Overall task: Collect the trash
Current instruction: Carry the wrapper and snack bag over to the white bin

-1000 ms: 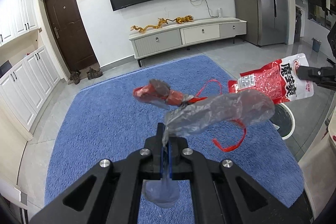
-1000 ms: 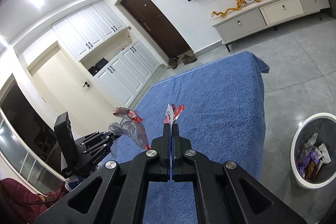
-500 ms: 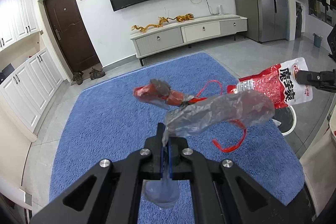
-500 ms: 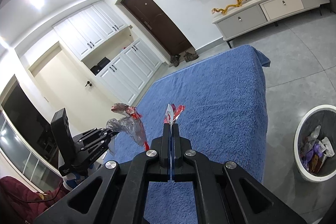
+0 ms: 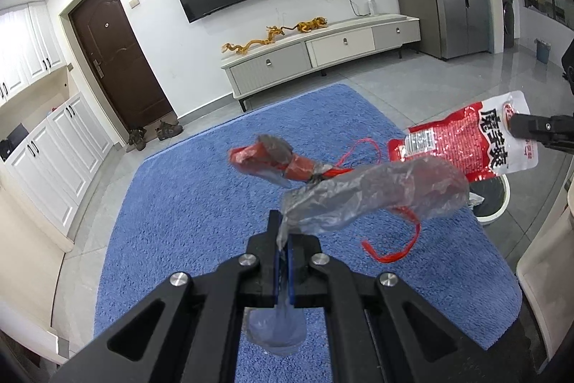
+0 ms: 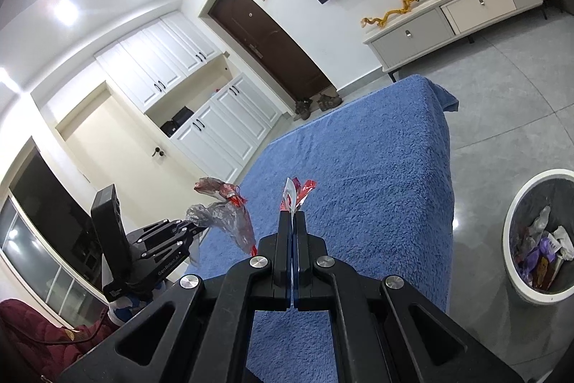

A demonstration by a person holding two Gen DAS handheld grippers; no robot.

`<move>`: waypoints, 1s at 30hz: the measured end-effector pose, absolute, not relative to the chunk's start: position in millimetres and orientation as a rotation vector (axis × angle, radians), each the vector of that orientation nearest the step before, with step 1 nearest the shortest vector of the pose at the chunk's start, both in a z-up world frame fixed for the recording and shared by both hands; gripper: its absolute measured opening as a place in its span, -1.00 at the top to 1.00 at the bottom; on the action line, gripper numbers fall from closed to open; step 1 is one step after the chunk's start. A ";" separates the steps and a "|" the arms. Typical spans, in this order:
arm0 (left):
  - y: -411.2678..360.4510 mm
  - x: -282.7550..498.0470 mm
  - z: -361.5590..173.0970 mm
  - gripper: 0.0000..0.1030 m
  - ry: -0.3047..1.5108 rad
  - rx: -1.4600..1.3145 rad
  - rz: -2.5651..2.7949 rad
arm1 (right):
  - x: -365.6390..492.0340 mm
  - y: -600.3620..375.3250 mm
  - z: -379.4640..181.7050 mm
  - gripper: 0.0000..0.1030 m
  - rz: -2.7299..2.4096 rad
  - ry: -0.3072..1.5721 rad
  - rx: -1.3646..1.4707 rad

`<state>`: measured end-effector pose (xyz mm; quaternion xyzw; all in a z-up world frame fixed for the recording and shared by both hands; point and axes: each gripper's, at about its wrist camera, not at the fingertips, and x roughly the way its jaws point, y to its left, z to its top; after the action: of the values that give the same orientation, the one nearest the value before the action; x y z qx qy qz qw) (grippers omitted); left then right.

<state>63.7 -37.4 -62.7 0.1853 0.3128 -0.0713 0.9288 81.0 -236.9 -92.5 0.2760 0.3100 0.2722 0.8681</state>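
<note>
My left gripper (image 5: 284, 232) is shut on a crumpled clear plastic bag (image 5: 376, 196) with red wrapping and a red string, held in the air above the blue rug (image 5: 201, 221). It also shows in the right wrist view (image 6: 201, 228), with the bag (image 6: 229, 221). My right gripper (image 6: 292, 218) is shut on a red and white snack packet (image 6: 292, 194), seen edge-on. The same packet (image 5: 477, 139) shows flat at the right of the left wrist view, pinched by the right gripper (image 5: 516, 126). A white trash bin (image 6: 538, 239) with several wrappers inside stands on the grey floor to the right.
The blue rug (image 6: 358, 185) covers the floor middle. A TV cabinet (image 5: 323, 56) stands against the far wall under a TV. White cupboards (image 5: 43, 149) line the left wall beside a brown door. The bin's rim (image 5: 498, 200) shows behind the bag.
Both grippers have drifted slightly with their loads; the bin sits a little further right and lower in the right wrist view. Both grips are unchanged.
</note>
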 end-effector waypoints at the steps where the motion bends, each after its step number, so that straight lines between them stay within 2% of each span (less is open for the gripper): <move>1: -37.7 62.6 -62.7 0.95 0.639 0.385 -0.146 | 79.6 -240.0 -93.4 0.99 0.571 0.642 0.585; 30: -145.3 57.9 -53.4 0.95 0.577 0.528 -0.290 | 15.7 -333.7 -102.6 0.99 0.423 0.520 0.695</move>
<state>57.9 -145.3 -53.4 0.2563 0.2804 -0.1408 0.9143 15.7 -333.7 -102.6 0.3342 0.2498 0.2032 0.8858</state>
